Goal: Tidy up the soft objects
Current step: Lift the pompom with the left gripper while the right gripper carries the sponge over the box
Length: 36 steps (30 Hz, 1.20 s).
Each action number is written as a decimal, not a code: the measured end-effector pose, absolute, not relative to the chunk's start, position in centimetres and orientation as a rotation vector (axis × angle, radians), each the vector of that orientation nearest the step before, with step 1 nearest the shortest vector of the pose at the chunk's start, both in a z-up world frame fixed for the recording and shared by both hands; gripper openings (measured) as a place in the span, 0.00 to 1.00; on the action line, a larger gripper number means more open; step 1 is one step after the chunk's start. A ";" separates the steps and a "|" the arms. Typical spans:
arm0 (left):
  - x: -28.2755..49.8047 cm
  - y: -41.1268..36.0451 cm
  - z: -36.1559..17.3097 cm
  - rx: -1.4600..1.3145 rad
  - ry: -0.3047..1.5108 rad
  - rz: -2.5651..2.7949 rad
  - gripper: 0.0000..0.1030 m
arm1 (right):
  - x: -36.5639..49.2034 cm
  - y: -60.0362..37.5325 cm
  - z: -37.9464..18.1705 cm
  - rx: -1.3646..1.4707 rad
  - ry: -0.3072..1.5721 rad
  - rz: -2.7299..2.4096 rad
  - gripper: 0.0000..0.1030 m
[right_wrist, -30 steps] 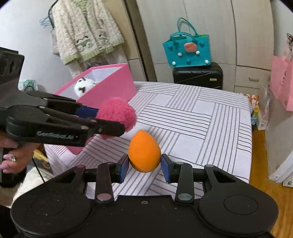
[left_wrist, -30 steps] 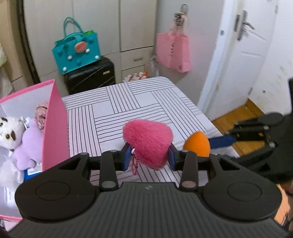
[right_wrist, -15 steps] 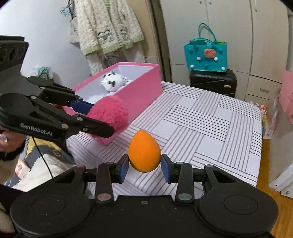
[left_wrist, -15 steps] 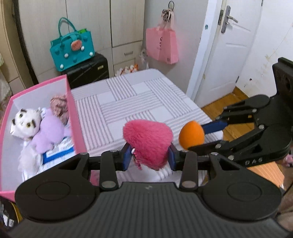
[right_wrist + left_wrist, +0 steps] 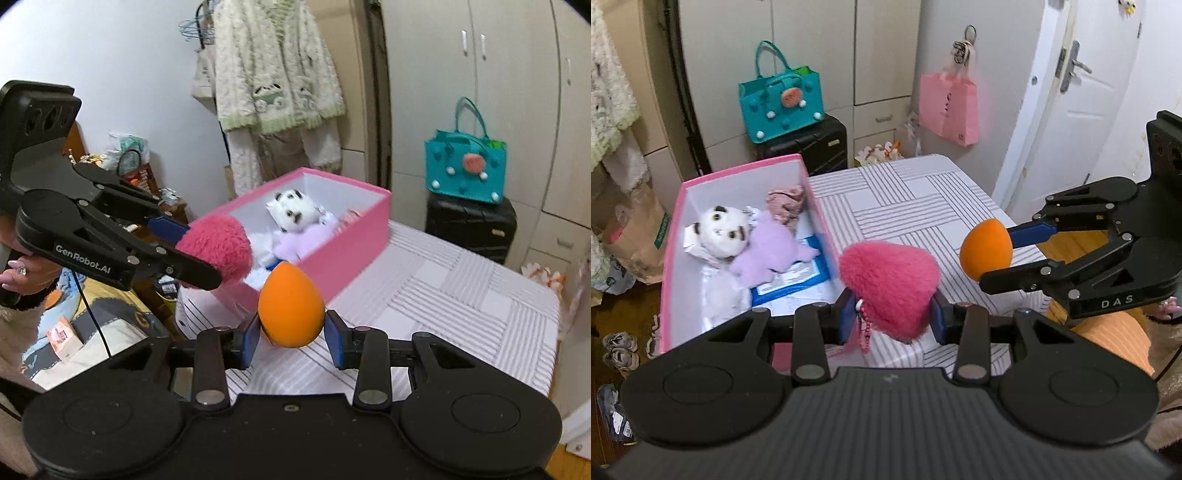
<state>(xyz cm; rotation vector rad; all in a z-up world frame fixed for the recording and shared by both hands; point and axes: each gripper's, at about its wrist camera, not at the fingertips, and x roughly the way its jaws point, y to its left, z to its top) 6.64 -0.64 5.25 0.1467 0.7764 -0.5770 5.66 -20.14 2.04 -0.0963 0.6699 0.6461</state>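
With the left gripper [image 5: 893, 320] clamped on the pink heart plush [image 5: 888, 289] and the right gripper [image 5: 291, 336] on the orange sponge [image 5: 290, 307], carry each forward-left over the pink box [image 5: 343, 254] before releasing.

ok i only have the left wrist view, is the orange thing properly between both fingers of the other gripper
Observer: Yes. In the right wrist view the orange egg-shaped sponge sits between both blue pads, right gripper shut on it.
Operator: whats hanging on the wall behind the box, cant see it properly
Observer: A fuzzy cream cardigan with green trim hangs on a hanger beyond the pink box.
Operator: and is my pink plush over the box yet
Observer: From that side the pink plush heart, held in the left gripper, is at the box's near corner, level with its rim; whether it is over the opening I cannot tell.
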 end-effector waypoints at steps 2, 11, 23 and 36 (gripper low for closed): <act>6.9 0.3 5.3 0.142 0.763 -0.561 0.38 | 6.2 -19.2 2.3 -0.104 0.659 0.660 0.42; 10.5 5.2 4.1 0.075 0.746 -0.507 0.38 | 9.5 -15.5 2.7 -0.136 0.624 0.669 0.42; 18.7 8.3 -0.1 0.118 0.786 -0.413 0.38 | 17.3 -11.2 1.7 -0.157 0.606 0.632 0.42; 21.7 7.9 -3.2 0.246 0.788 -0.372 0.40 | 22.4 -6.0 -2.1 -0.231 0.749 0.685 0.42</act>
